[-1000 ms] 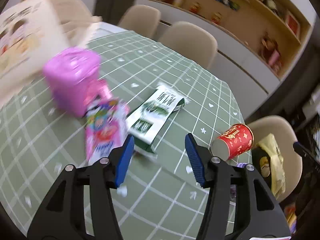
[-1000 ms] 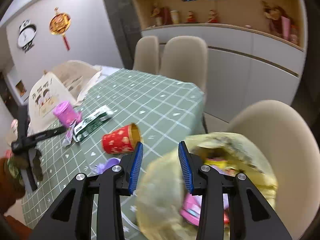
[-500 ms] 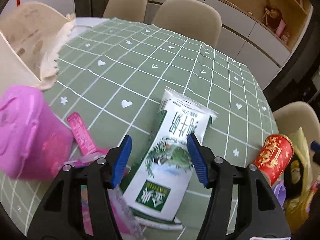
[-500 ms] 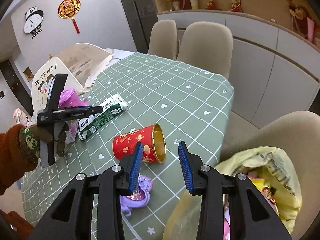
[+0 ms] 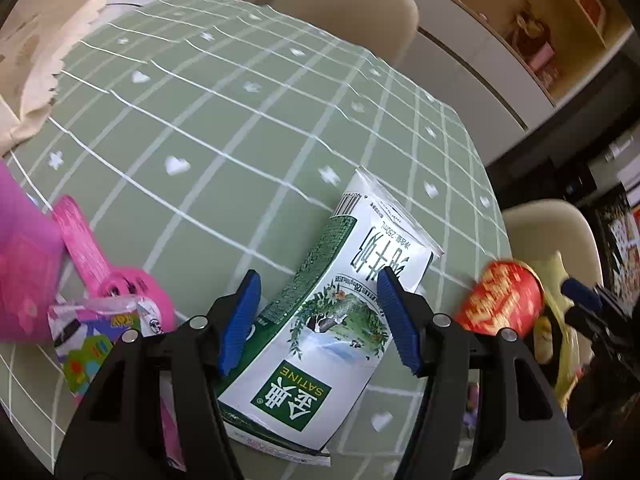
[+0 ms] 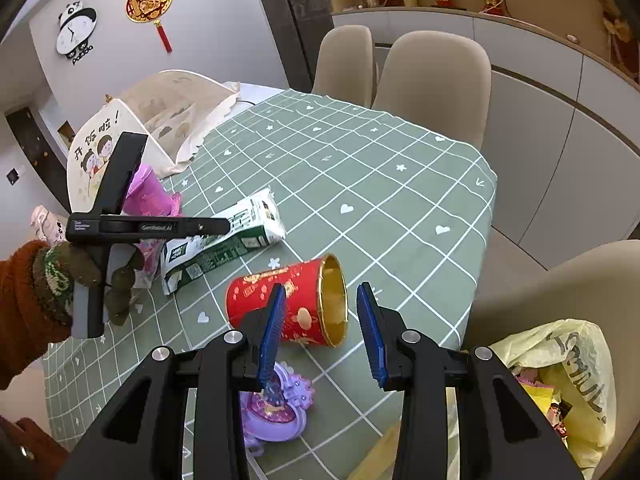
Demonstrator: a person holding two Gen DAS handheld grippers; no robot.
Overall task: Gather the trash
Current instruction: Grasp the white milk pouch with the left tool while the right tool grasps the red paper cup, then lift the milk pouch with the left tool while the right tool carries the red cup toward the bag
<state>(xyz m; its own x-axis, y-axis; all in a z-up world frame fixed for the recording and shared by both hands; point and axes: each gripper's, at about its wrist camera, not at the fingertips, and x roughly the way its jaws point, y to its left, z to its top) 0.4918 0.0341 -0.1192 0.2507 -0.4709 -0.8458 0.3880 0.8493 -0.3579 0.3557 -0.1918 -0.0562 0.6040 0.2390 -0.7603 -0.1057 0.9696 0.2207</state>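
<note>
Red paper cup [image 6: 288,304] lying empty (gold inside), yellow bag [image 6: 568,376] holding wrappers

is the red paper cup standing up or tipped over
Tipped over. The red paper cup lies on its side on the green tablecloth, gold-lined mouth facing sideways; nothing shows inside.

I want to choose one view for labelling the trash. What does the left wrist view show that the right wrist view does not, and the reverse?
Only the left wrist view: the left gripper from behind, open, jaws just widening over the milk carton, and a colourful snack wrapper.

Only the right wrist view: the open right gripper, a purple toy, the panda clock.

Both: carton, red paper cup, yellow trash bag, green checked tablecloth.
</note>
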